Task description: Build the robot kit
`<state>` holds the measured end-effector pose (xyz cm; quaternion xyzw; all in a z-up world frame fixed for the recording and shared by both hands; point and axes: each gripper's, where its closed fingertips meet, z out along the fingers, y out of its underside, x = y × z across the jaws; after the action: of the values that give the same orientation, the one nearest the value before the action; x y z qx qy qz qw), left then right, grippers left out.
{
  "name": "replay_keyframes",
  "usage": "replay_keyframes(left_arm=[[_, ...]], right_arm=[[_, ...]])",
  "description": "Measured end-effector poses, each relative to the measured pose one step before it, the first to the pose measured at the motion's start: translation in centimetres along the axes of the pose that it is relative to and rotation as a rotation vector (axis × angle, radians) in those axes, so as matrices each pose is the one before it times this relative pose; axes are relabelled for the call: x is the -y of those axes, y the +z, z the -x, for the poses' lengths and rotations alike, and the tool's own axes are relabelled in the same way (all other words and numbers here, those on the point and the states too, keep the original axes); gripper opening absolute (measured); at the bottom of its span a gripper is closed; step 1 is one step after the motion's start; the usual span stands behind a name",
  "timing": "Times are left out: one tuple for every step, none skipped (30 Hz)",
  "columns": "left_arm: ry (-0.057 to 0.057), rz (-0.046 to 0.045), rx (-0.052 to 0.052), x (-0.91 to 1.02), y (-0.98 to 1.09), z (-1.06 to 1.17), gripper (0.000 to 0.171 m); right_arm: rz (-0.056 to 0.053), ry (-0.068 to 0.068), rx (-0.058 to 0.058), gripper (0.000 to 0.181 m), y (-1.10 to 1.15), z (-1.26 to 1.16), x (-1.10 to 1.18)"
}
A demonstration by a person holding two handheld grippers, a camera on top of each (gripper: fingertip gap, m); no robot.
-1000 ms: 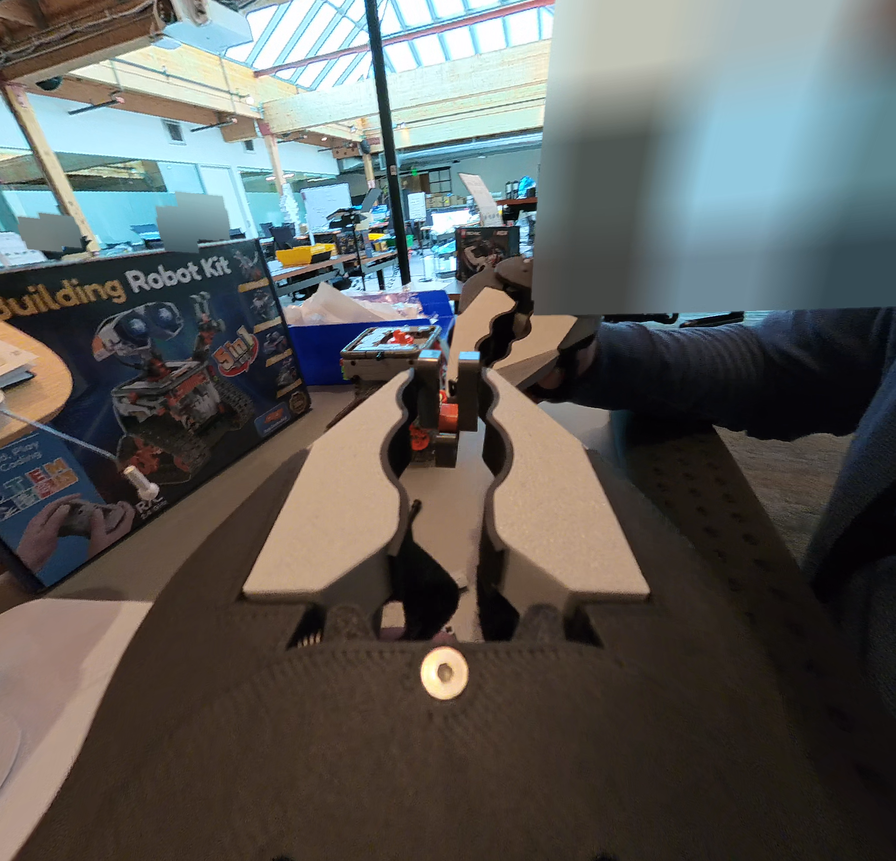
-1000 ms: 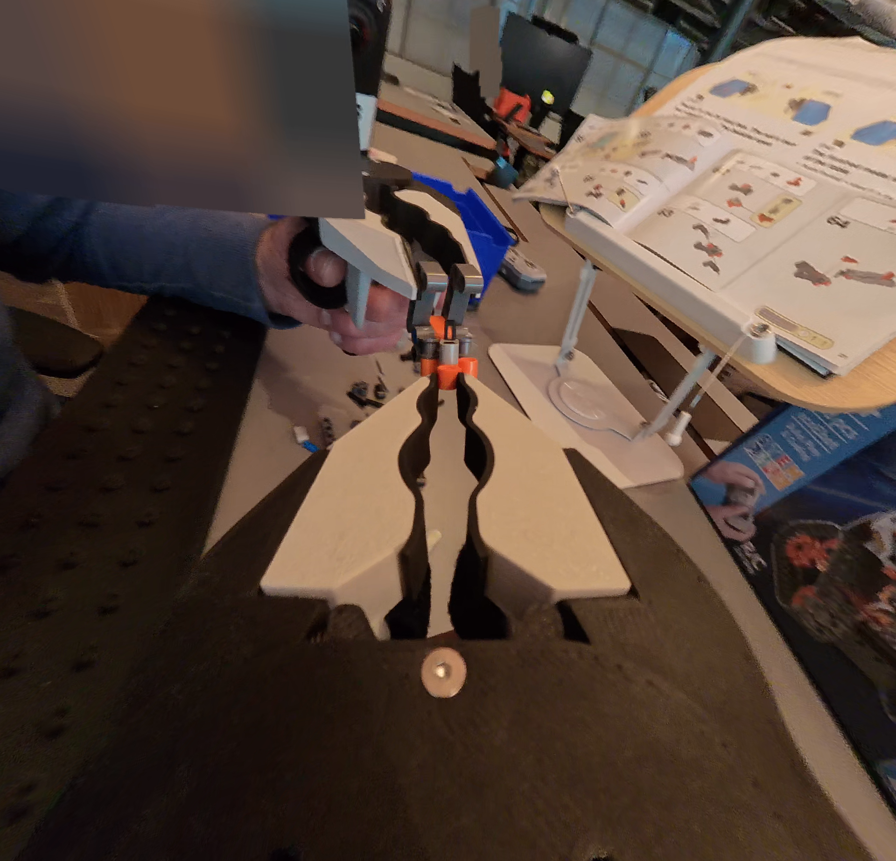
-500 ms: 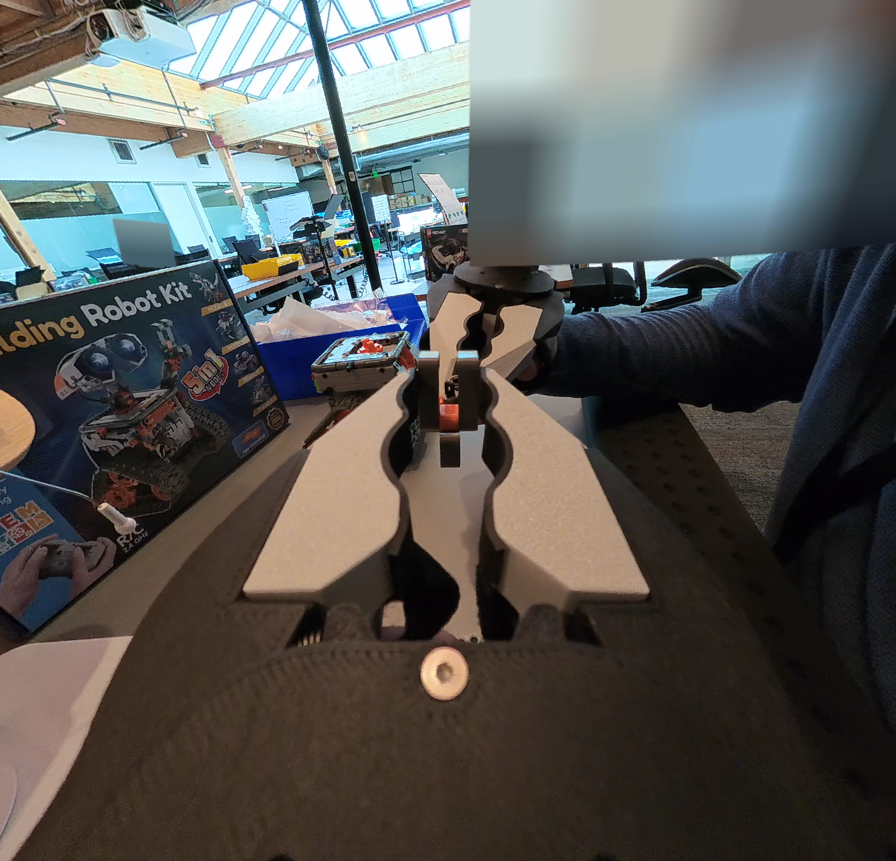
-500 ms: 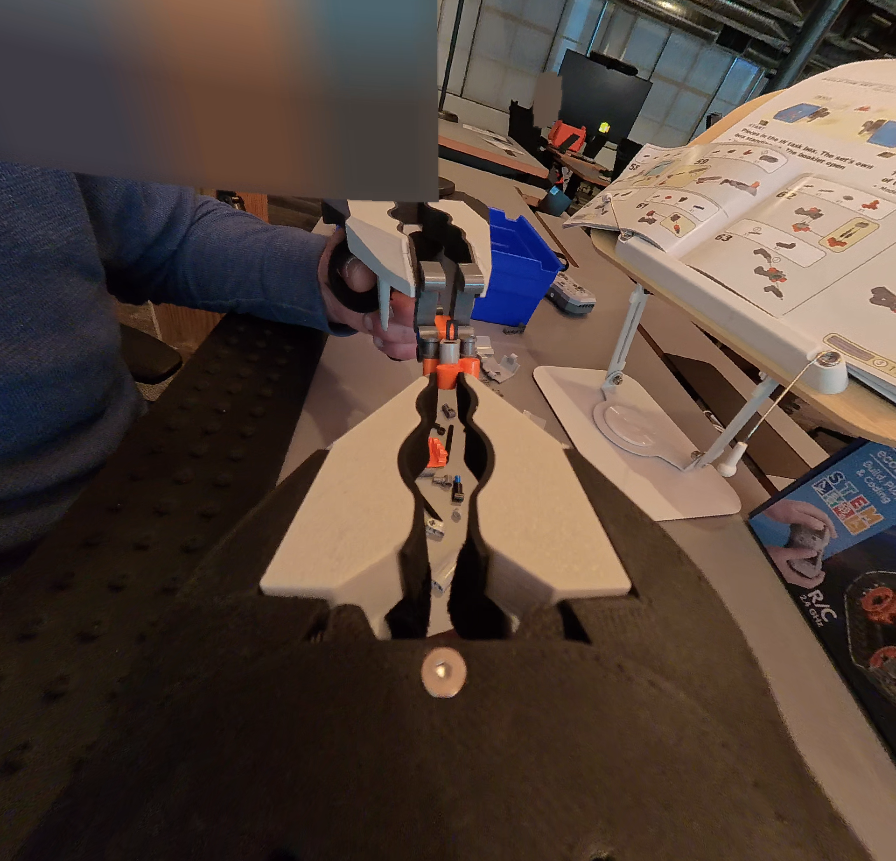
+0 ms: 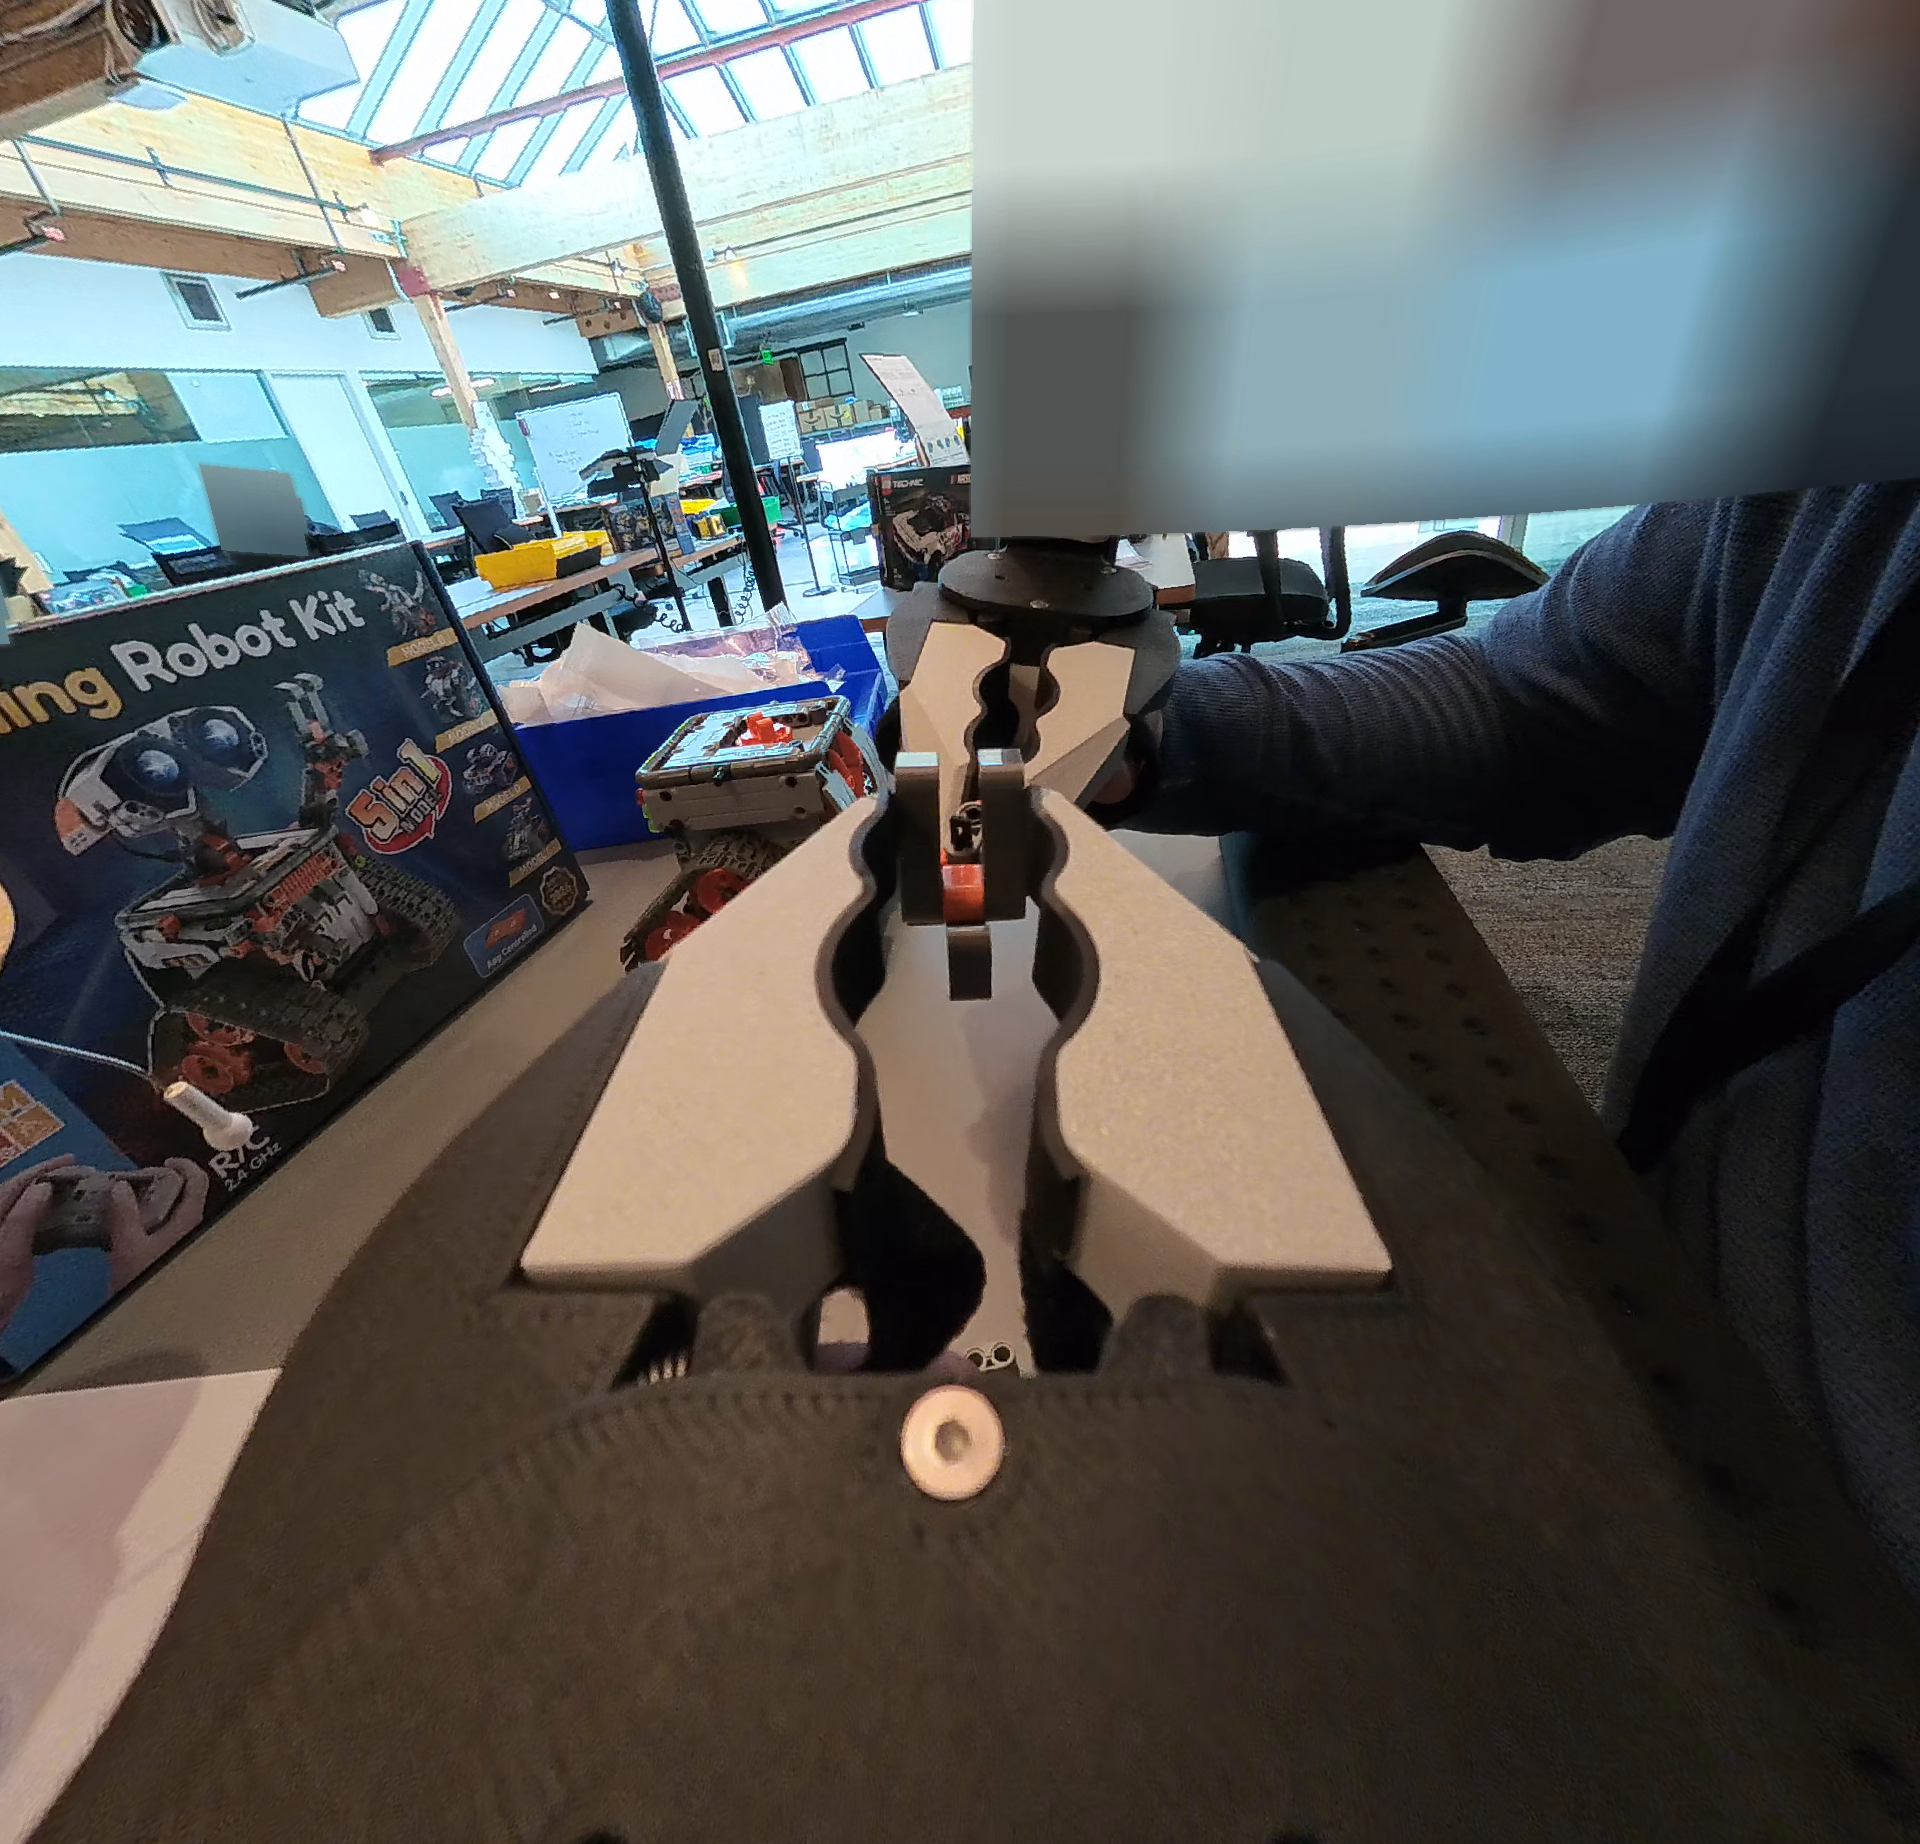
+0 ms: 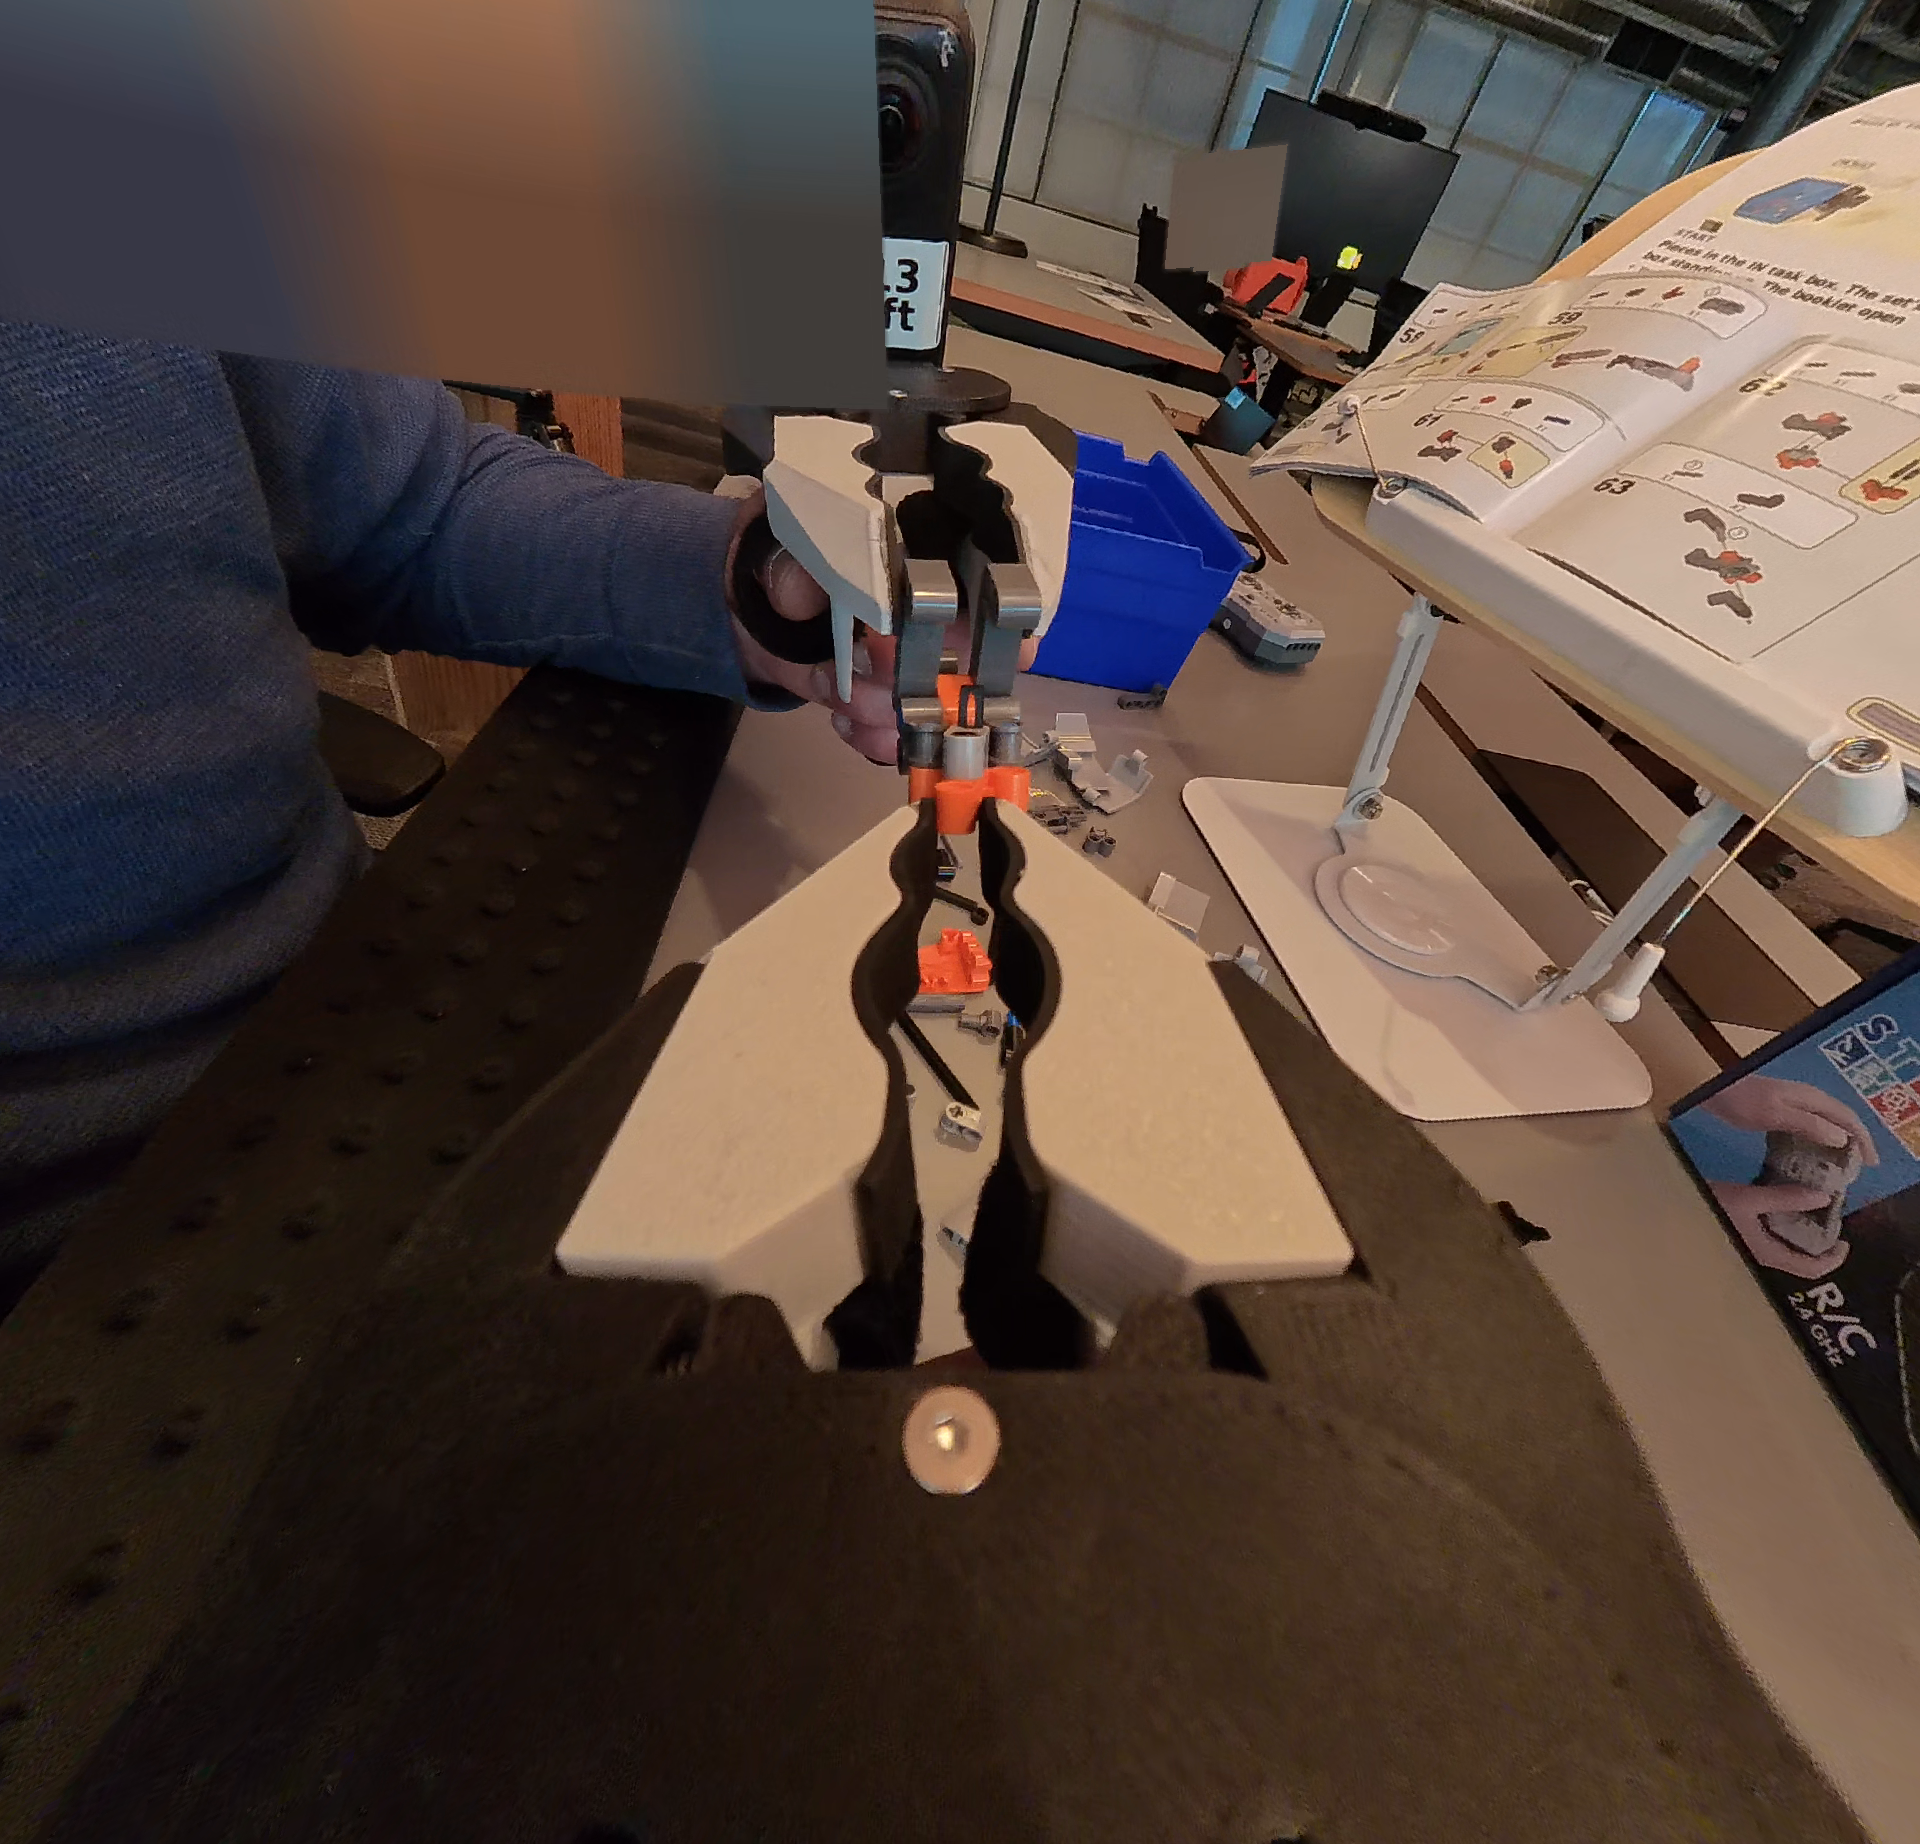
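My left gripper is clamped on a small grey-and-orange brick assembly: two upright grey beams pinched between the tips, orange block between them, a grey stub hanging below. Held in the air over the grey table.

My right gripper is closed on the orange cross-shaped piece at the far end of the same assembly, with a pale grey sleeve just above it. So both grippers grip it from opposite ends, tips nearly meeting.

In the left wrist view, the right gripper sits at 12 o'clock behind the part, a hand in a blue sleeve on it. At 10 o'clock: a half-built tracked robot model, behind it a blue bin with white bags. At 9 o'clock: the kit box, standing upright.

In the right wrist view, loose small parts lie scattered on the table below and at 1 o'clock of the tips, one orange piece between my fingers' gap. At 2 o'clock: white book stand with the open instruction booklet.
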<state>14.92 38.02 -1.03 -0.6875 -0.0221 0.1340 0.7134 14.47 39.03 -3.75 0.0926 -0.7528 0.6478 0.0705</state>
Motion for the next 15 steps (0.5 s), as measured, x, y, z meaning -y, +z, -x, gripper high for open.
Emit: replay_keyframes(left_arm=[[-0.0013,0.00019,-0.0002,-0.016,0.022,0.001,0.022],[0.0005,0.001,0.0021,-0.037,0.006,0.047,0.022],[-0.0002,0.00029,0.0023,-0.029,0.003,0.057,0.022],[-0.0018,-0.00045,-0.0003,-0.01,-0.008,0.025,0.022],[-0.0016,-0.00074,-0.0014,-0.003,0.009,-0.014,0.022],[0.0002,0.00085,0.0011,-0.022,0.003,0.013,0.022],[0.0005,0.002,0.0026,-0.041,0.009,0.053,0.022],[0.0002,0.00114,0.0022,-0.027,-0.006,0.04,0.022],[-0.0007,-0.00113,0.0029,0.013,-0.007,0.059,0.022],[-0.0012,0.00051,0.0049,-0.025,-0.003,0.109,0.022],[0.0002,0.0023,0.0046,-0.068,0.001,0.097,0.022],[-0.0007,0.00204,0.0029,-0.067,-0.002,0.088,0.022],[-0.0044,0.00132,0.0001,-0.07,-0.002,0.044,0.022],[-0.0033,0.00047,-0.0007,-0.046,0.002,0.033,0.022],[0.0005,0.00173,0.0025,-0.057,0.011,0.049,0.022]], right_arm=[[-0.0009,0.0004,0.0009,0.005,-0.012,-0.001,-0.005],[0.0011,0.0003,-0.0016,0.005,-0.016,-0.037,-0.031],[0.0008,0.0005,-0.0024,0.005,0.005,-0.047,-0.024],[0.0003,-0.001,-0.0012,0.006,-0.001,-0.031,-0.016],[0.0004,-0.0007,0.0015,0.006,-0.003,0.026,-0.004],[0.0008,0.0002,-0.0003,0.006,0.006,-0.011,-0.021],[0.0009,-0.0005,-0.0024,0.006,-0.005,-0.034,-0.023],[0.0011,-0.0018,-0.0037,0.006,-0.018,-0.065,-0.017],[-0.002,-0.0009,-0.0038,0.006,-0.017,-0.06,0.033],[-0.0019,0.0011,-0.0054,0.006,-0.008,-0.098,0.026],[0.0011,0.0001,-0.0051,0.006,0.004,-0.107,-0.033],[0.0017,-0.0016,-0.0049,0.006,0.0,-0.086,-0.044],[0.001,-0.0016,-0.0035,0.006,-0.006,-0.048,-0.021],[0.0019,-0.0009,-0.0014,0.006,-0.014,-0.025,-0.027],[0.0023,0.0006,-0.0027,0.006,-0.006,-0.053,-0.035]])
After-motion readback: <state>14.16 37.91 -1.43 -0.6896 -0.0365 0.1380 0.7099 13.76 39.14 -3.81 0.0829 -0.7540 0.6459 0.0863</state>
